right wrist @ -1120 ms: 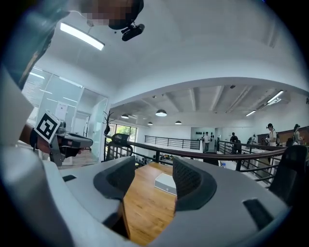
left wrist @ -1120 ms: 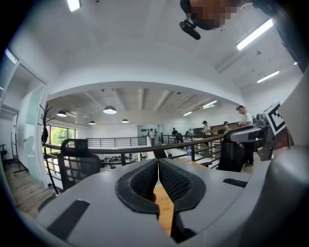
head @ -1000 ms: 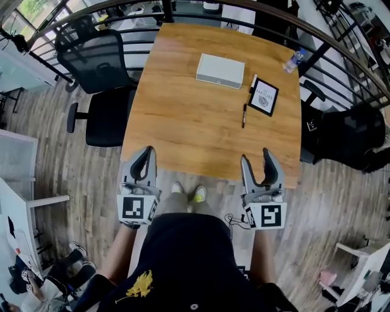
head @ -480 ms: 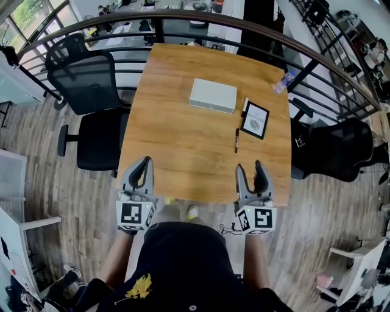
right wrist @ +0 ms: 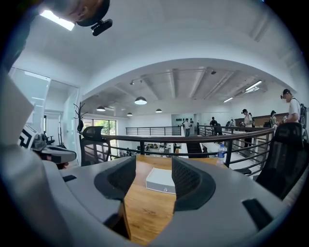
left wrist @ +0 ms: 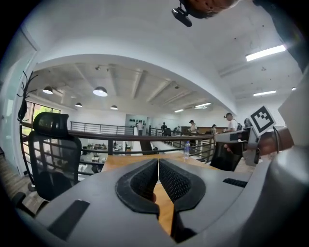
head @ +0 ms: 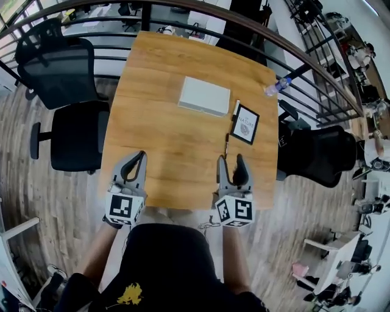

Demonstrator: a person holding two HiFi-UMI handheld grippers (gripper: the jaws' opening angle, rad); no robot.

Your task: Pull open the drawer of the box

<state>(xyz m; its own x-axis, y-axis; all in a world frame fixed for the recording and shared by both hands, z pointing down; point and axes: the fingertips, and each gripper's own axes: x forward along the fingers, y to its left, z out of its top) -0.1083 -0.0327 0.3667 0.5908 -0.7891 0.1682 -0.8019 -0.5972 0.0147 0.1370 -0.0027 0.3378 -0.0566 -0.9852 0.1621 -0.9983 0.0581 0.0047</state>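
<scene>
The white flat box (head: 205, 96) lies on the far half of the wooden table (head: 164, 158); in the right gripper view the box (right wrist: 161, 180) shows straight ahead between the jaws, still well away. My left gripper (head: 141, 155) hovers over the table's near edge at the left, its pads (left wrist: 145, 181) pressed together with nothing between them. My right gripper (head: 230, 159) hovers over the near edge at the right, open and empty (right wrist: 153, 165). The box's drawer front cannot be made out.
A black pen (head: 227, 141) and a black-framed card (head: 244, 124) lie right of the box. A water bottle (head: 275, 86) stands at the far right corner. Black office chairs (head: 67, 79) (head: 317, 152) flank the table; a railing (head: 201, 12) runs behind it.
Both grippers have moved forward from over the floor to over the table's near edge. The box and table now lie closer in the head view. Jaw states look unchanged.
</scene>
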